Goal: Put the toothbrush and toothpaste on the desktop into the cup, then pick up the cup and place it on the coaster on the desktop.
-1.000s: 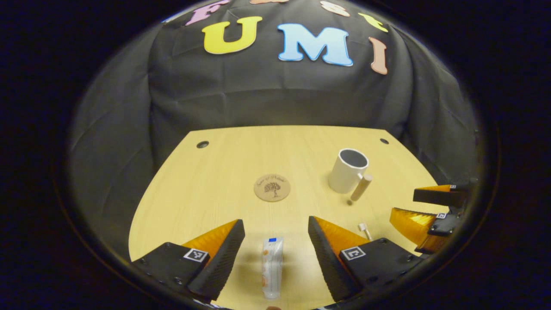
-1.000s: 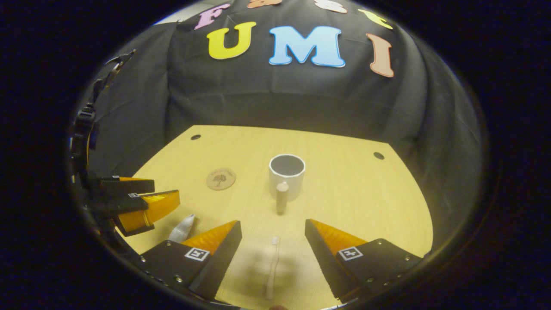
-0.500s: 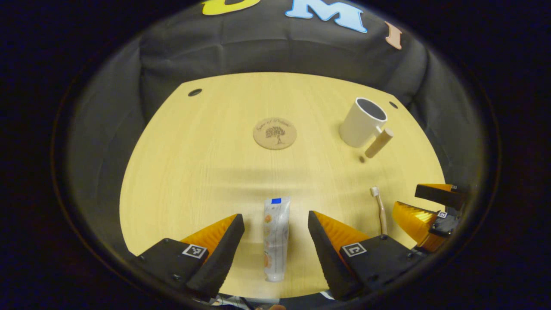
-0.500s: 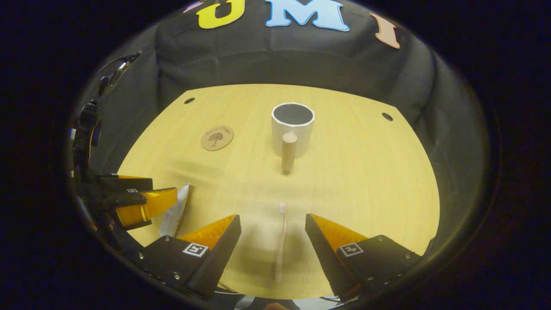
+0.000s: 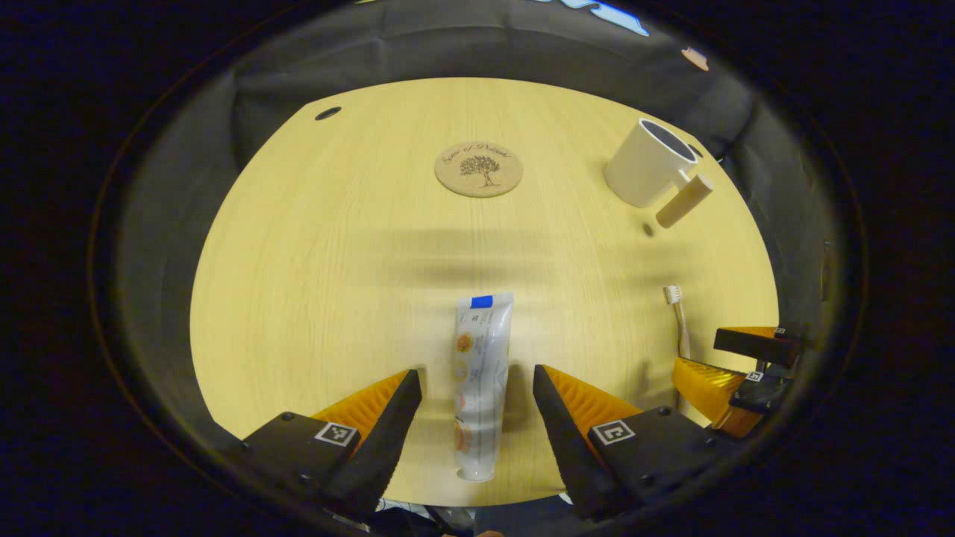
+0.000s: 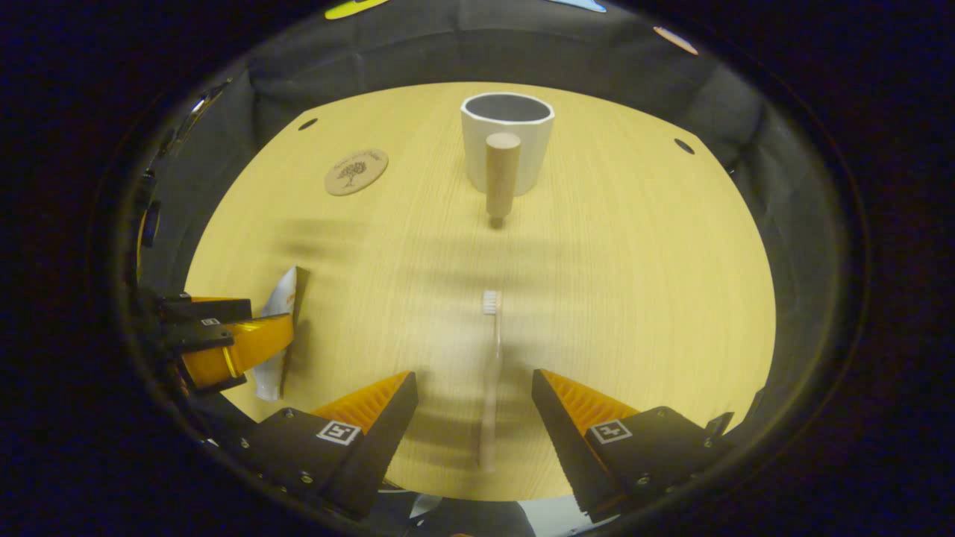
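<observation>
Below, toothpaste (image 5: 481, 373) between spread left gripper (image 5: 475, 382) fingers (untouched)

Recording booth, black cloth wall (image 5: 448, 45), pale wooden desktop (image 5: 336, 246) — staged, not domestic.

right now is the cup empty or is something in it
Empty as far as shows: the toothbrush and toothpaste lie on the table, outside the cup.

The desktop (image 5: 313, 246) is a light wooden board with fine grain and a rounded outline; two small dark round holes (image 6: 307, 124) sit near its far corners; behind the far edge hangs the black cloth wall (image 6: 418, 52), with soft folds in it.
</observation>
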Tool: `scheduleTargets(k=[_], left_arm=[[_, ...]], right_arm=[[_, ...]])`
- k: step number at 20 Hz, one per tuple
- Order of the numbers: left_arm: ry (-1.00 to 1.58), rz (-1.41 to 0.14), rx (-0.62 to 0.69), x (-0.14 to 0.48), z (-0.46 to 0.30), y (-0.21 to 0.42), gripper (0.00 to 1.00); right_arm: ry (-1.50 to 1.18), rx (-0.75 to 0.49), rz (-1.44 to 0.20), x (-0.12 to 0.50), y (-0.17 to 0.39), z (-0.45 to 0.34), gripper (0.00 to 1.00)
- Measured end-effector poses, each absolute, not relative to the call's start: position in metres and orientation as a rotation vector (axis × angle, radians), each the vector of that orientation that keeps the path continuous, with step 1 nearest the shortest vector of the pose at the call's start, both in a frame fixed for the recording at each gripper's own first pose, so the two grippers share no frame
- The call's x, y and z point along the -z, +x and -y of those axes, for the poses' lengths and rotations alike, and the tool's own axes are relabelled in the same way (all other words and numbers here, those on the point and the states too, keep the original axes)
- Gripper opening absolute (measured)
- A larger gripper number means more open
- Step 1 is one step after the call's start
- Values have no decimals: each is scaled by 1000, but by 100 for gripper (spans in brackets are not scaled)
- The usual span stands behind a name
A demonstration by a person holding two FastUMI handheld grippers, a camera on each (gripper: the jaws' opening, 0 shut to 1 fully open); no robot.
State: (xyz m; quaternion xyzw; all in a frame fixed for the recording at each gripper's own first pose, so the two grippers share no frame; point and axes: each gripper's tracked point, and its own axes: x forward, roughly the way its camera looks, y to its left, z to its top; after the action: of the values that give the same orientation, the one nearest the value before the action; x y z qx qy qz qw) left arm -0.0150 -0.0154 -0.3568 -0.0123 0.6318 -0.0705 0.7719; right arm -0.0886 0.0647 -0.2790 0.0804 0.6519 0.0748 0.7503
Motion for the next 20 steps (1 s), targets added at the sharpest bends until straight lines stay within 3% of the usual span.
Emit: scheduleTargets(k=[4, 6, 8, 9, 10, 12, 14, 15, 16, 17, 19, 20], left_arm=[[-52, -1420, 150, 364, 19, -21, 99], [-55, -1433, 153, 367, 20, -21, 98], [-63, -1449, 152, 369, 21, -24, 97], [-71, -1464, 152, 371, 22, -27, 90], [-57, -1473, 138, 373, 18, -29, 86], [-34, -1477, 139, 372, 13, -29, 76], [-23, -1483, 123, 374, 7, -28, 67], [-26, -1485, 118, 374, 7, -28, 59], [-26, -1486, 120, 373, 9, -28, 53], [-20, -1484, 120, 373, 9, -29, 53], [-6, -1483, 117, 374, 10, -29, 48], [-9, -1476, 110, 373, 11, -28, 47]], right_arm=[[143, -175, -1498, 287, -97, -66, 93], [154, -182, -1531, 290, -99, -69, 85], [149, -179, -1558, 294, -99, -71, 83], [154, -185, -1573, 295, -100, -72, 73], [159, -184, -1590, 296, -104, -73, 72], [175, -179, -1631, 294, -112, -74, 60], [162, -168, -1621, 298, -109, -70, 59], [162, -173, -1635, 295, -112, -71, 38], [170, -180, -1629, 294, -109, -70, 37], [156, -165, -1626, 298, -108, -65, 37], [196, -164, -1634, 295, -109, -66, 16], [208, -169, -1632, 295, -108, -66, 17]])
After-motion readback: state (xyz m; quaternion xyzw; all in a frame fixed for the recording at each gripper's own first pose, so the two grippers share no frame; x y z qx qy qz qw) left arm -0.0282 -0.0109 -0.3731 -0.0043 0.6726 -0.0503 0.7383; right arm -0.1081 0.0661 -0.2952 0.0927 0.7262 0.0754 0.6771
